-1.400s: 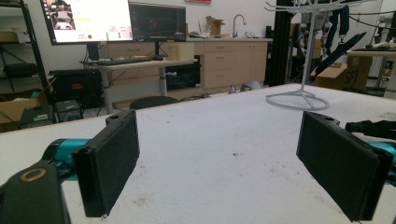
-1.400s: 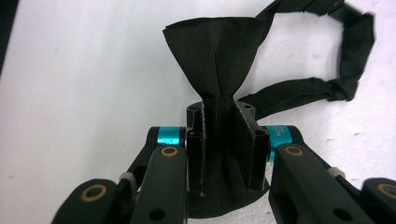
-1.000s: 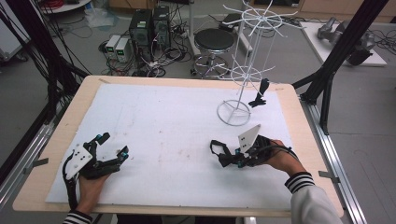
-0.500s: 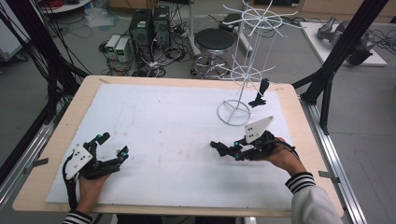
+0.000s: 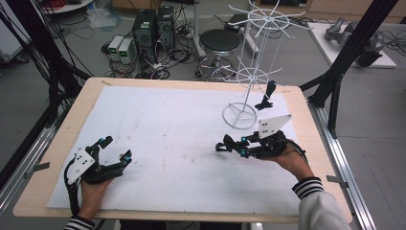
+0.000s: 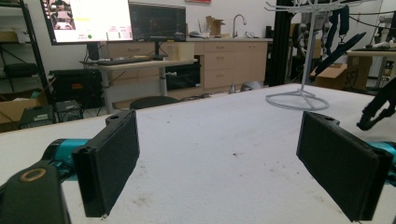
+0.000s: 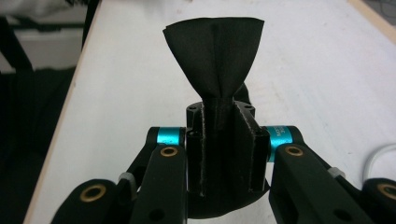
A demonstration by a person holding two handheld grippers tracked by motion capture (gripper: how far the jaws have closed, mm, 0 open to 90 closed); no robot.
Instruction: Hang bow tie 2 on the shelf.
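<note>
My right gripper (image 5: 229, 144) hovers just above the white mat, right of centre, pointing left. It is shut on a folded black cloth piece (image 7: 215, 51) that looks like a bow tie and fans out beyond the pads in the right gripper view (image 7: 226, 140). A second black bow tie (image 5: 267, 95) hangs from a low arm of the white wire rack (image 5: 241, 115) just behind that hand. My left gripper (image 5: 115, 149) rests at the near left of the mat, its jaws open with nothing between them (image 6: 219, 158).
The white mat (image 5: 182, 129) covers a wooden table (image 5: 43, 167). The rack's ring base (image 6: 298, 100) stands at the far right. Black frame posts (image 5: 342, 62), a stool (image 5: 219, 42) and computers (image 5: 152, 28) stand beyond the table.
My right gripper has lifted a little off the mat with the cloth piece still in it. The left gripper has not moved.
</note>
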